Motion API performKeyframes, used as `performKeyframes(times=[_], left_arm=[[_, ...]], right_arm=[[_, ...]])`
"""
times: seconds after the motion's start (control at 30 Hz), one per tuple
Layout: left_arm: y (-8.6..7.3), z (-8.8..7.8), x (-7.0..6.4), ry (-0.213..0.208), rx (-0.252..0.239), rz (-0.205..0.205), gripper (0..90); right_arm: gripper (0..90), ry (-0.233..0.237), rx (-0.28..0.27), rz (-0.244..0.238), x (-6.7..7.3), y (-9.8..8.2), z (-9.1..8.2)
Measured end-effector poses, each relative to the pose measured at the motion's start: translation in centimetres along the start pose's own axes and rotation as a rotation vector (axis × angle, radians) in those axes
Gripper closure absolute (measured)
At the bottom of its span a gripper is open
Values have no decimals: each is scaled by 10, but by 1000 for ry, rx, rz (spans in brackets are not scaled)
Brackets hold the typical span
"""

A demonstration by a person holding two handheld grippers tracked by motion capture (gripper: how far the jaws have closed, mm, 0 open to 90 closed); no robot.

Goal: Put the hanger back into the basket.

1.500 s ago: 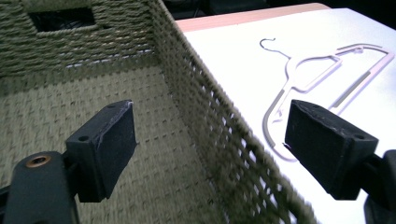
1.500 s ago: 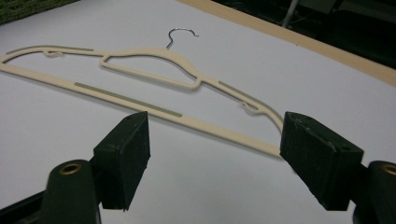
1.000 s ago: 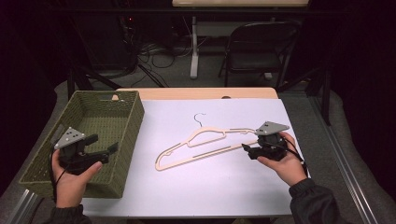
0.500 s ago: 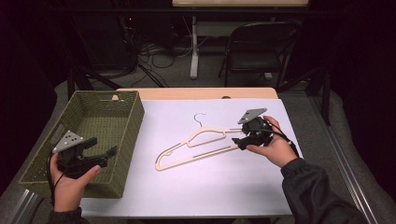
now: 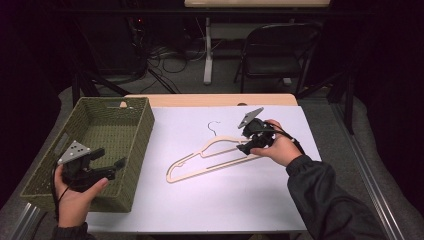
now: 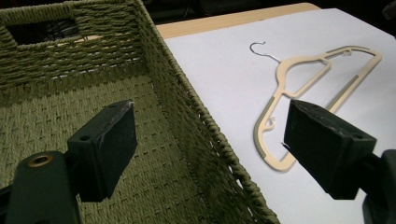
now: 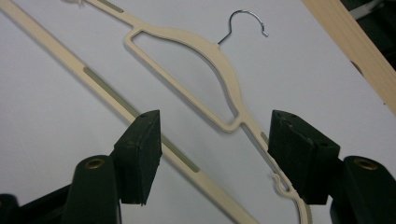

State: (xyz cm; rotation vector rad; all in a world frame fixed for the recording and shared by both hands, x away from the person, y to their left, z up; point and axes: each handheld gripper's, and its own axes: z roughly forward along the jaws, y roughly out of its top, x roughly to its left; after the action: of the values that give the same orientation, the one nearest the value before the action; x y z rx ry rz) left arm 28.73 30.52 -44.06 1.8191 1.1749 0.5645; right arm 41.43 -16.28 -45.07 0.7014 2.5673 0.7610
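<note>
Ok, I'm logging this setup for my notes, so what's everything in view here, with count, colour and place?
hanger: one, cream with a metal hook, flat on the white sheet, mid-table
basket: one, olive-green woven, left end of the table
white sheet: one, covers most of the table
table: one, light wood edge at the far side
folding chair: one, dark, on the floor behind the table
cables: several, dark, on the floor behind
left tool: one, black, jaws apart above the basket's near right corner
right tool: one, black, jaws apart and just closing, astride the hanger's right end, not gripping
</note>
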Motion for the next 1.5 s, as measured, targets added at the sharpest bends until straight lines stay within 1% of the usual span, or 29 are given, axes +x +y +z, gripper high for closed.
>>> performKeyframes(times=[0.03,0.1,0.17,0.2,0.23,0.27,0.3,0.33,0.37,0.4,0.43,0.47,0.6,0.7,0.73,0.77,0.8,0.83,0.87,0.9,0.93,0.97,1.03,1.07,1.13,1.17,1.2,1.43,1.5], left_arm=[[0,0,0,0,0,0,170],[0,0,0,0,-1,-2,171],[0,-1,1,1,-2,-2,171],[0,-1,1,1,-2,-3,171],[0,-1,1,1,-2,-3,171],[0,-1,1,2,-2,-2,171],[0,-1,1,2,-2,-2,173],[0,-1,1,2,-1,-2,174],[-1,-1,1,2,0,-1,174],[-1,-1,1,1,2,-1,174],[-1,-1,1,1,2,-1,174],[-1,-1,1,1,2,-1,174],[-1,0,1,2,3,-2,174],[-1,0,1,3,6,2,174],[-2,1,1,2,8,1,174],[-2,1,1,2,8,1,174],[-2,1,2,3,9,0,174],[-2,1,2,3,9,-1,174],[-3,2,2,4,8,-1,174],[-3,2,2,5,9,-2,174],[-3,2,2,6,11,-3,174],[-3,2,2,6,11,-3,174],[-4,2,2,8,14,-4,174],[-4,2,2,8,14,-4,174],[-5,2,2,11,17,-4,180],[-5,1,2,11,15,-5,180],[-5,1,2,12,15,-5,180],[-8,-2,4,23,13,-12,180],[-8,-3,4,24,15,-14,180]], right_arm=[[347,6,-8,11,1,2,3],[358,31,67,1,1,9,4],[381,44,33,11,1,12,10],[382,47,39,2,2,14,14],[382,55,155,-38,1,19,11],[387,36,62,-39,3,18,19],[404,44,50,-33,3,19,21],[407,72,154,-51,1,24,17],[404,77,226,-75,0,28,15],[403,42,73,-66,4,23,28],[403,42,73,-66,4,23,28],[401,61,155,-80,2,29,28],[412,80,136,-76,0,30,41],[406,80,170,-94,0,30,46],[405,107,344,-136,-3,36,46],[405,73,109,-94,1,24,63],[420,69,100,-95,1,23,68],[434,105,322,-134,-3,33,57],[447,84,118,-91,1,23,73],[460,104,150,-84,0,23,76],[469,126,243,-92,-1,27,73],[472,122,195,-94,0,25,79],[471,139,276,-97,-1,29,80],[473,145,296,-93,-2,30,82],[486,152,301,-83,-3,31,89],[494,157,344,-89,-4,33,89],[499,147,265,-66,-2,29,96],[491,171,291,-60,-2,27,107],[489,179,277,-51,-3,26,109]])
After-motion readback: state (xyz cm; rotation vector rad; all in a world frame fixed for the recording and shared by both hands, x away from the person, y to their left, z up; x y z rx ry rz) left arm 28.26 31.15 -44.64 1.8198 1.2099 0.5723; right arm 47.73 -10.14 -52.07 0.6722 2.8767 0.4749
